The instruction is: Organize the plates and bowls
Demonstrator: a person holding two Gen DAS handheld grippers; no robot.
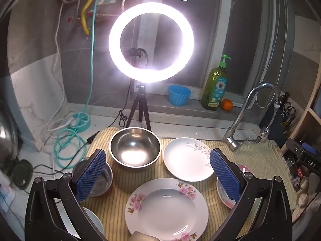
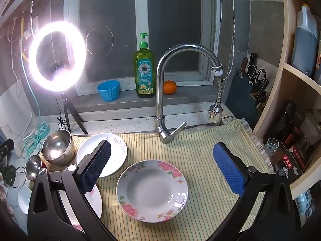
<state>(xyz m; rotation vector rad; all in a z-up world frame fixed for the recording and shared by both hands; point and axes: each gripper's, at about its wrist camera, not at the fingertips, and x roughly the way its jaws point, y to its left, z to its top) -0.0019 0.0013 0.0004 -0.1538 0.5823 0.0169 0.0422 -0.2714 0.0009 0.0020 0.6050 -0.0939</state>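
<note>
Left wrist view: pink-flowered plate (image 1: 166,208) lies empty, nearest, centred below the spread, empty left gripper (image 1: 158,172); steel bowl (image 1: 135,148), also empty, sits beyond.

Right wrist view: rose-rimmed plate (image 2: 152,190) lies empty, slightly left between the right gripper (image 2: 162,170)'s wide, empty jaws.

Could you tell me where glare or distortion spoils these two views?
Left wrist view: the ring light blows out to white mid-frame and throws a hot spot in the steel bowl. Right wrist view: the same light sits at far left, so the floral plate reads cleanly; fisheye bends the shelf edges.
</note>
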